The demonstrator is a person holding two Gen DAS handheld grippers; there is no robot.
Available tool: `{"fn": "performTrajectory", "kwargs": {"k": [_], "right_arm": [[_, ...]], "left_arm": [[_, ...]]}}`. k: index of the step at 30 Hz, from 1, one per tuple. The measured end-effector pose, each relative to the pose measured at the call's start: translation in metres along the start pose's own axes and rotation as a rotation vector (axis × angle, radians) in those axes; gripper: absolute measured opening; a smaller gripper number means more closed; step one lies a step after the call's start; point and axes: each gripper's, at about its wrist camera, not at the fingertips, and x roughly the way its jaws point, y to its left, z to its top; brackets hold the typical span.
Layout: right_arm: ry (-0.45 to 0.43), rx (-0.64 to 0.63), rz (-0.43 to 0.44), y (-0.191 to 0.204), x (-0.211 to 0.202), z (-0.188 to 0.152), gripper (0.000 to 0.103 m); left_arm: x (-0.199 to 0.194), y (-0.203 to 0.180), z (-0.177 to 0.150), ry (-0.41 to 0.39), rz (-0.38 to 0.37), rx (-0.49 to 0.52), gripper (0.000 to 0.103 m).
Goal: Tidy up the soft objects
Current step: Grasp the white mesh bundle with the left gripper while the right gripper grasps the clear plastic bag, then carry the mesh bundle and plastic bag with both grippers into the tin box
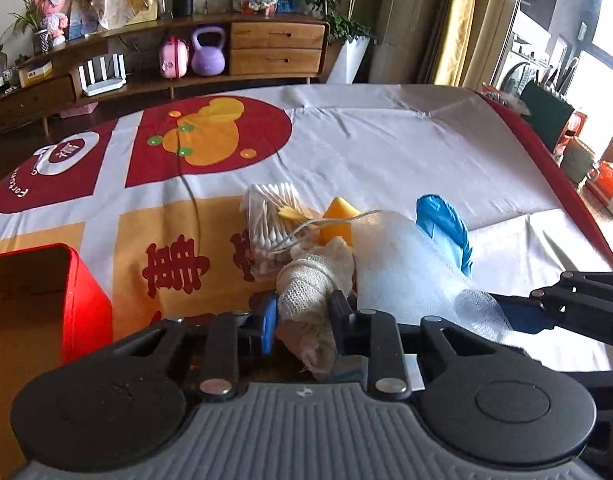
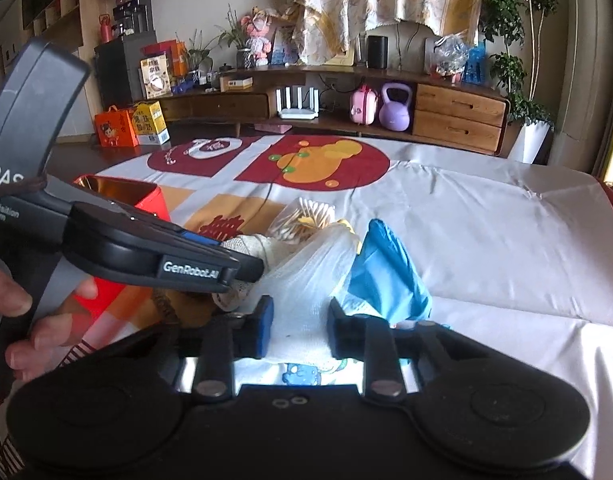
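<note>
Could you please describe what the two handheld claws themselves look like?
Both are black linkage claws with silver rivets and blue pads: the left claw on a ribbed grey body, the right claw on black. The left one's side reads "GenRobot.AI", its grey handle "DAS".

a coarse cream knit cloth [image 1: 306,296], a filmy white gauze [image 1: 406,264], a glossy red box [image 1: 82,300], a smooth printed tablecloth [image 1: 386,152].

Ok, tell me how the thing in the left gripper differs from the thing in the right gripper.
The left gripper pinches a cream bandage roll: narrow, coarse-knit, opaque. The right gripper pinches white gauze: a wider, finer, see-through bundle. The roll lies nearer the red box; the gauze lies against the blue glove. Both are soft, pale and clamped between shut jaws.
</note>
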Motion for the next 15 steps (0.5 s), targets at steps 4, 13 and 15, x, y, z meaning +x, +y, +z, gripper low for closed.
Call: {"fn": "performTrajectory", "kwargs": {"k": [4,13,15], "right_arm": [[-0.018,0.003,0.005,0.000,-0.007,0.003,0.015],[-0.064,-0.010,0.020,0.010,-0.032,0.013,0.014],[-0.078,-0.019,0.028,0.014,-0.040,0.017,0.014]], "left_arm": [[-0.012,0.002,0.001,-0.022,0.006,-0.013,0.022],[-0.044,0.004,0.005,-0.074,0.013,-0.024,0.021],[-0.056,0.005,0.005,-0.087,0.013,-0.033,0.021]]}}
